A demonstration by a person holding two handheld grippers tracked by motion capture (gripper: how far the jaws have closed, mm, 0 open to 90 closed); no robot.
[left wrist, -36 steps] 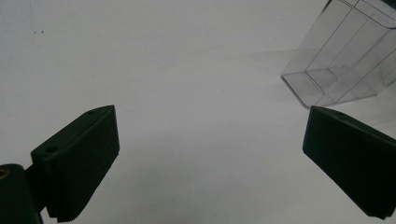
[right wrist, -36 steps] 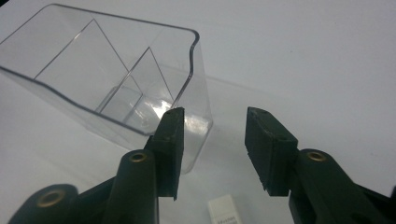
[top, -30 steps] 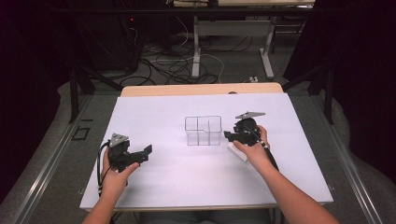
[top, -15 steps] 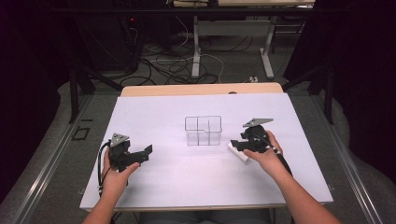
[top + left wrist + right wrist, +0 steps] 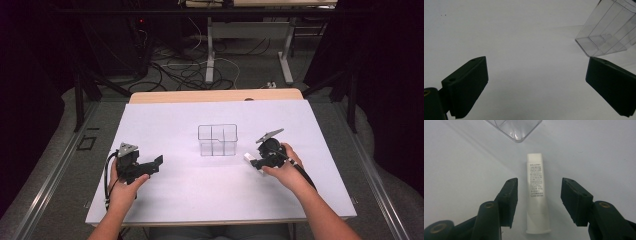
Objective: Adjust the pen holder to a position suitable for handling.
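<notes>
A white tube (image 5: 536, 195) with small printed text lies flat on the white table, its cap end toward my right gripper. My right gripper (image 5: 539, 187) straddles it with the pads apart from it on both sides. The jaws have just been closing a little, with the tube between them and untouched. In the high view the tube (image 5: 250, 159) pokes out just left of the right gripper (image 5: 255, 162). A clear divided box (image 5: 217, 140) stands mid-table, just beyond the tube (image 5: 514, 127). My left gripper (image 5: 159, 162) rests at the left, wide open and empty (image 5: 536, 65).
The white table sheet (image 5: 200, 195) covers a wooden top. The clear box (image 5: 606, 32) sits up and to the right in the left gripper view. Behind the table lie floor cables and desk legs (image 5: 210, 55).
My right gripper has drawn back from beside the clear box toward the near edge and sunk over the white tube. The left gripper and the tube have stayed put.
</notes>
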